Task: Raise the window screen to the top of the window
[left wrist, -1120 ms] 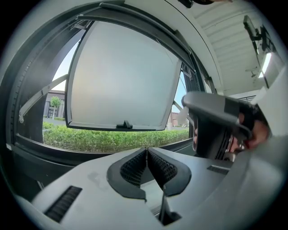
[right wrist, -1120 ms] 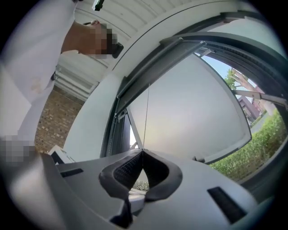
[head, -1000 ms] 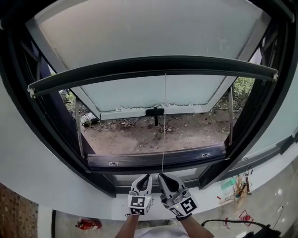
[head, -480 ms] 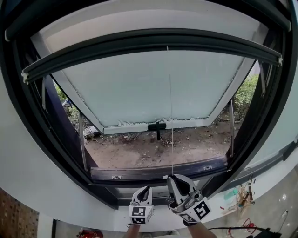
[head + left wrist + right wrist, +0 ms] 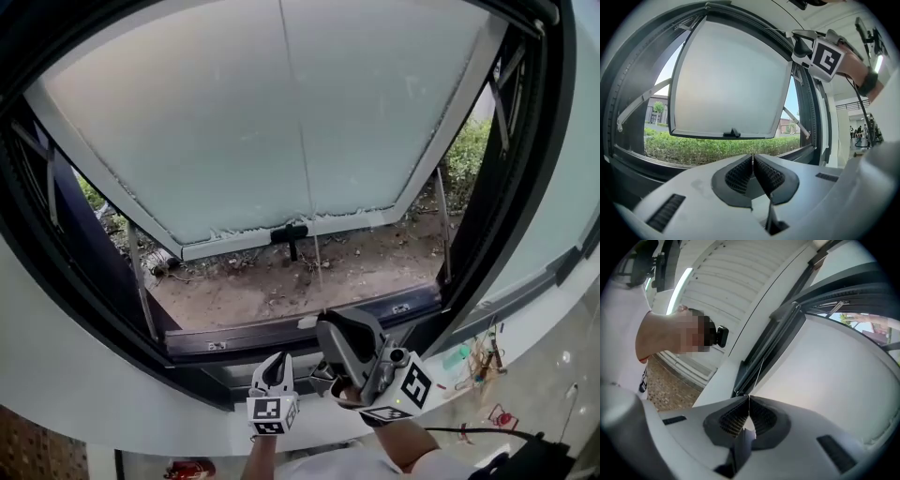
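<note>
white cord, right gripper higher

black window frame, pale grey frosted pane, brown soil, black-and-white squared marker cube.

The cord is cut off at twelve o'clock. Clutter at four o'clock is too small to tell.

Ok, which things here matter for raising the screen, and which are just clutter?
In the job: pull cord, right gripper shut on it, screen's dark bar.
Lying about: red object, tangle of wires, black cable; left gripper, shut and empty.
</note>
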Tool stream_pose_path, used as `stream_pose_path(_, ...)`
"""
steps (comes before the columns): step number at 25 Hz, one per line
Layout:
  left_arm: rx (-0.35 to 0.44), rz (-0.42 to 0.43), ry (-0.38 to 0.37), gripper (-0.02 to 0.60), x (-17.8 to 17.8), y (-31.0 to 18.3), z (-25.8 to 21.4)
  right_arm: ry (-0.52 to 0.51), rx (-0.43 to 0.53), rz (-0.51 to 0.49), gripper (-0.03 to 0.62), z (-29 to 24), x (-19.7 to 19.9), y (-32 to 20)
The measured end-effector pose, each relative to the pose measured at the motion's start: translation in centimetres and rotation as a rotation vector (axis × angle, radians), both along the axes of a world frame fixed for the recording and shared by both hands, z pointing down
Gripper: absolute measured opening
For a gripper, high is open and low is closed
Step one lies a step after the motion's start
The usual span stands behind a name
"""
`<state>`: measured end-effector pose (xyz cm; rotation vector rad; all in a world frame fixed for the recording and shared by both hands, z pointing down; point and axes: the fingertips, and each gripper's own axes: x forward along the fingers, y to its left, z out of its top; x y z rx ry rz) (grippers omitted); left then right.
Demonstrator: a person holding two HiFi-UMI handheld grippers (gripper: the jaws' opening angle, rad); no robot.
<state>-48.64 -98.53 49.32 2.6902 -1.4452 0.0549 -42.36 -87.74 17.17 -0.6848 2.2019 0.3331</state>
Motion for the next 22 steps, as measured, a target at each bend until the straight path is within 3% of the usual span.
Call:
stream_pose_path(3,0.003,-0.002,0.004,0.012,0.1,0.1,-0.1,0.0,-0.013,-0.004,0.003,0.8,0.5,-0.2)
stream_pose_path(6,-0.001,-0.002,0.011,0.012,0.2,0.3,-0.1,0.123,-0.13,0.064,0.002,5.3,0.2,-2.3)
stream_pose_path(8,0.005,-0.006,0.019,0.012,0.1,0.2,-0.3,0.265,-0.255,0.21,0.002,10.3,0.4,-4.7)
stream_pose_path(11,0.033,-0.02,0.029,0.002,-0.2,0.1,-1.2,0.55,-0.429,0.601,0.002,19.2,2.6,-8.0)
stream_pose_path(12,0.04,-0.022,0.033,0.002,-0.3,0.1,-1.6,0.6,-0.474,0.667,0.002,21.7,3.1,-8.5)
stream_pose_path(17,0.068,-0.002,0.062,0.002,0.5,0.7,-3.0,0.554,-0.709,0.547,0.002,29.0,3.4,-8.5)
stream_pose_path(22,0.109,0.042,0.068,0.002,2.3,1.4,-4.1,0.548,-0.694,0.562,0.002,29.2,4.1,-8.2)
